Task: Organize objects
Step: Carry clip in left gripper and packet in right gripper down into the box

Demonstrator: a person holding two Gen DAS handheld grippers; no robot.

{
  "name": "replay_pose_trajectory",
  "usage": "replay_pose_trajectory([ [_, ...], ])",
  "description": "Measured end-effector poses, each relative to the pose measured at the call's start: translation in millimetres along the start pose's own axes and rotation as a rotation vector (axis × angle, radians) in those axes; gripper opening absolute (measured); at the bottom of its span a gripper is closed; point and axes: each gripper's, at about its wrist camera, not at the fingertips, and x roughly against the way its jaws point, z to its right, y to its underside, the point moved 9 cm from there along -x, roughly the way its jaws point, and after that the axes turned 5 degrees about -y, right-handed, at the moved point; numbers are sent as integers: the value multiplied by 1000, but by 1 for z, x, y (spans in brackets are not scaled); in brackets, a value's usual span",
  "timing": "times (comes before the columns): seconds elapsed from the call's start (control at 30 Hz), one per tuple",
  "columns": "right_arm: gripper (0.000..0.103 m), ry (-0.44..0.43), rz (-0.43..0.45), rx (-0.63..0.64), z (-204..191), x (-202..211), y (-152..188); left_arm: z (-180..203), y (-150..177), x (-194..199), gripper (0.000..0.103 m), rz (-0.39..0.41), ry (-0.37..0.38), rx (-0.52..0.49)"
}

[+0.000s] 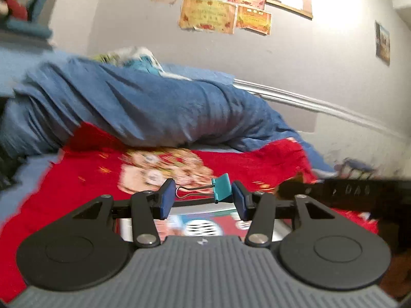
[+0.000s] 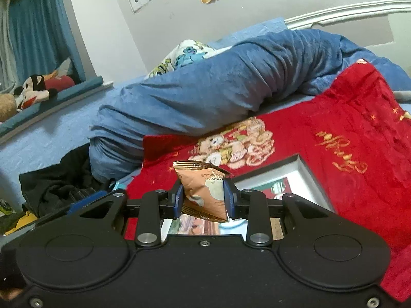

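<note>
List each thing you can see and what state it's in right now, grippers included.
left gripper: shut on the binder clip
binder clip: teal, lying sideways between the pads, wire handles toward one pad
right gripper: shut on the snack packet
snack packet: brown, sealed, held with its print upside down
box: open, lying on the red blanket
red blanket: spread on the bed
blue duvet: bunched up

Black linkage grippers, blue-padded fingers (image 1: 164, 197), silver screws, grey ribbed housing
</note>
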Motion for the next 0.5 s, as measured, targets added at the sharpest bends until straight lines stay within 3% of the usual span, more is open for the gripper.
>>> replay_pose_trajectory([
  [0.13,31,13,7,31,19,-10,-13,9,-1,-33,52,-36,10,50],
  [0.3,31,41,-17,26,51,-39,-5,21,33,-70,52,-99,1,83],
  [0.37,31,51,-37,-2,65,-52,6,31,53,-80,52,-120,20,35],
  [0.5,31,62,-95,-16,82,-72,34,42,82,-91,52,-144,-27,-50],
])
